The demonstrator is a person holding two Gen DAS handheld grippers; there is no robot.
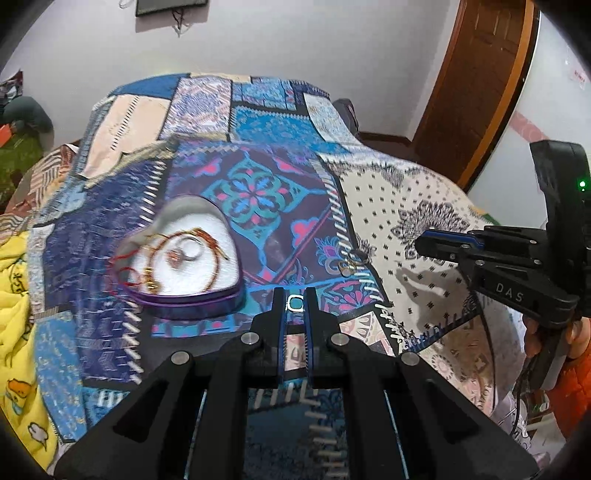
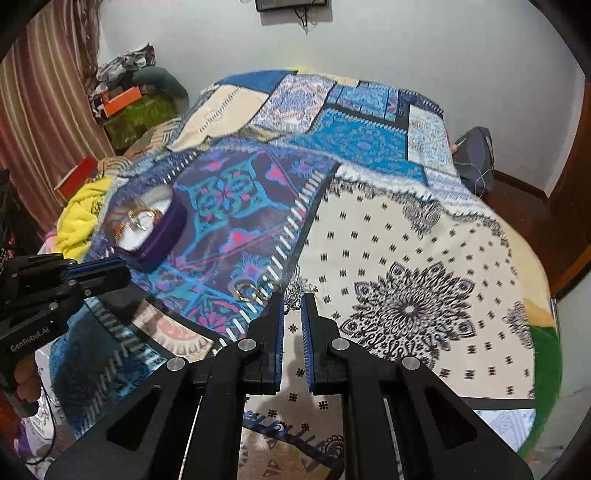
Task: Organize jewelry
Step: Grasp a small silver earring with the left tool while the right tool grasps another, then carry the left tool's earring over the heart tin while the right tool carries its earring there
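Inside, heart-shaped box (image 1: 184, 291) holds bracelets (image 1: 192, 254); left gripper (image 1: 294, 295) clamps ring (image 1: 294, 303), right gripper (image 2: 292, 299) slightly apart

Patchwork bedspread (image 1: 258, 192) in blue, purple and pink florals, one cream patch black-dotted; purple heart box (image 1: 192, 302) (white lining); yellow blanket (image 1: 14, 302).

Patchwork bedspread (image 2: 369, 229), blue/cream, covers bed. Yellow blanket (image 1: 14, 325) at bed's left edge. Striped curtain (image 2: 40, 122) far left. Wooden door (image 1: 476, 81) right. Orange box (image 2: 122, 99) beyond bed's far-left corner. Dark frame (image 2: 291, 4) on wall.
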